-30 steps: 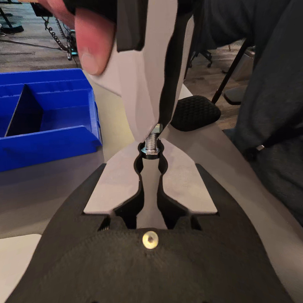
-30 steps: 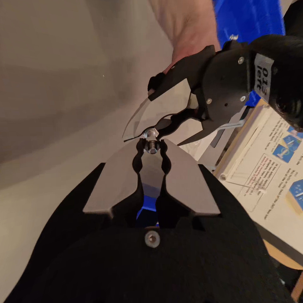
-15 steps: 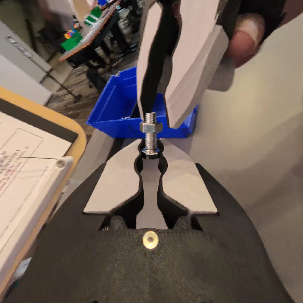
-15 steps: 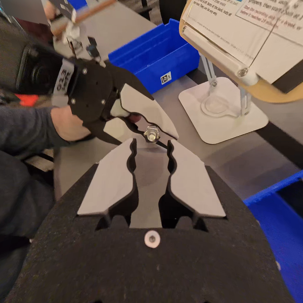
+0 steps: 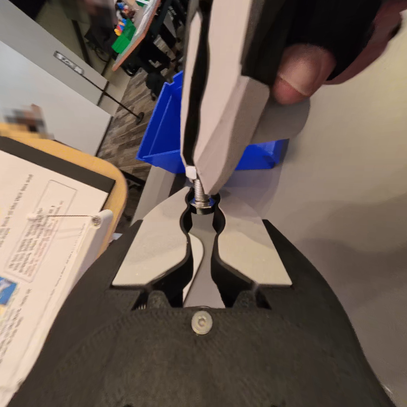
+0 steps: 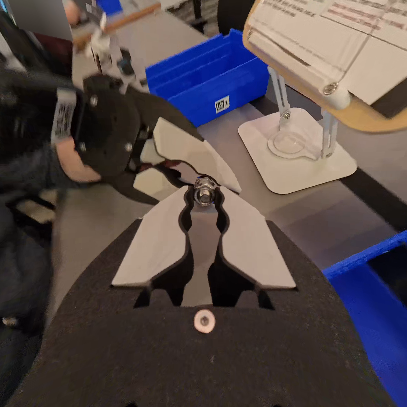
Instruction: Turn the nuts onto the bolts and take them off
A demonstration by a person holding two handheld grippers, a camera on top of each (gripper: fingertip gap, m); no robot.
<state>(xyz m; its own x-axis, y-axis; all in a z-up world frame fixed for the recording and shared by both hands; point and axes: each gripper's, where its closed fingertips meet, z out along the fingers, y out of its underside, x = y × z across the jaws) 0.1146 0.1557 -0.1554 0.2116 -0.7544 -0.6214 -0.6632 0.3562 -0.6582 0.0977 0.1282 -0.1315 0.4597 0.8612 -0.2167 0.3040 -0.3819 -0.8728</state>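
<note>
A silver bolt [image 5: 198, 195] stands upright with its head clamped between the tips of my left gripper [image 5: 202, 199], which is shut on it. A silver nut [image 5: 190, 172] sits high on the bolt's thread. My right gripper [image 5: 196, 176] comes down from above and is shut on that nut. In the right wrist view the right gripper [image 6: 203, 191] closes around the nut [image 6: 204, 196], seen end-on. Behind it the left gripper [image 6: 199, 182] reaches in from the left and holds the bolt head [image 6: 201, 182]. A person's hands hold both tools above the grey table [image 5: 341, 209].
A blue divided bin [image 6: 207, 88] stands on the table beyond the grippers; it also shows in the left wrist view [image 5: 163, 141]. A second blue bin [image 6: 363, 286] is at the near right. A printed sheet on a board [image 6: 330, 44] leans on a white stand [image 6: 297, 154]. Less than 4 cm separates the two grippers' tips.
Half a second ago my right gripper was open and held off the nut; now it has moved in and shut on it. The left gripper has kept hold of the bolt throughout.
</note>
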